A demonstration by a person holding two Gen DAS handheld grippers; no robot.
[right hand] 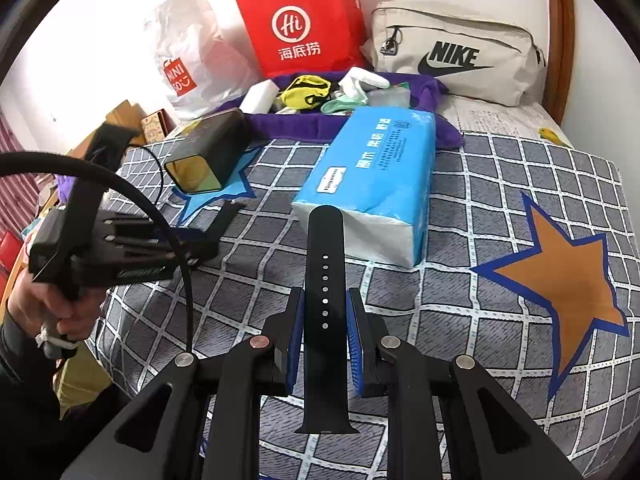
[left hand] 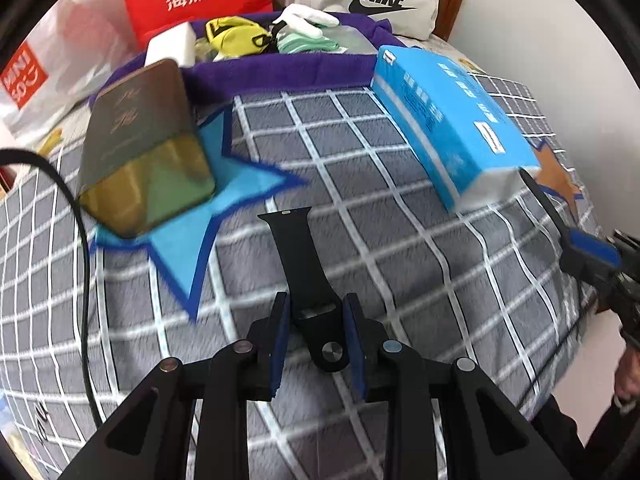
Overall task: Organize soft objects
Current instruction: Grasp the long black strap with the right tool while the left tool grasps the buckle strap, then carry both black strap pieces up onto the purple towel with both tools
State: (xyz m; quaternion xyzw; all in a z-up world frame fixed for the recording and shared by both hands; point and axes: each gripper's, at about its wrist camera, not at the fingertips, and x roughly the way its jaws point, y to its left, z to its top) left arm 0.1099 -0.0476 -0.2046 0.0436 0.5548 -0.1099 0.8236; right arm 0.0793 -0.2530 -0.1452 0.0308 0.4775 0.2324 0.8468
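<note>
left tool [left hand: 316,332]: we've got it clenched on the short strap half [left hand: 298,256] – pin end between the pads, long axis running straight ahead over the bed [left hand: 400,240]
right tool [right hand: 325,320]: gripping the holed strap half [right hand: 323,280], also lengthwise, tip toward the tissue pack [right hand: 380,168]
target, we guess: purple tray [right hand: 288,124] at the far end – dead ahead of both tools, box [left hand: 136,152] and tissue pack flanking the path
nearer hand: can't really tell

matt rubbery strap [right hand: 324,280], glossy plastic tissue pack [right hand: 376,176], cloth bedsheet [right hand: 500,340].
</note>
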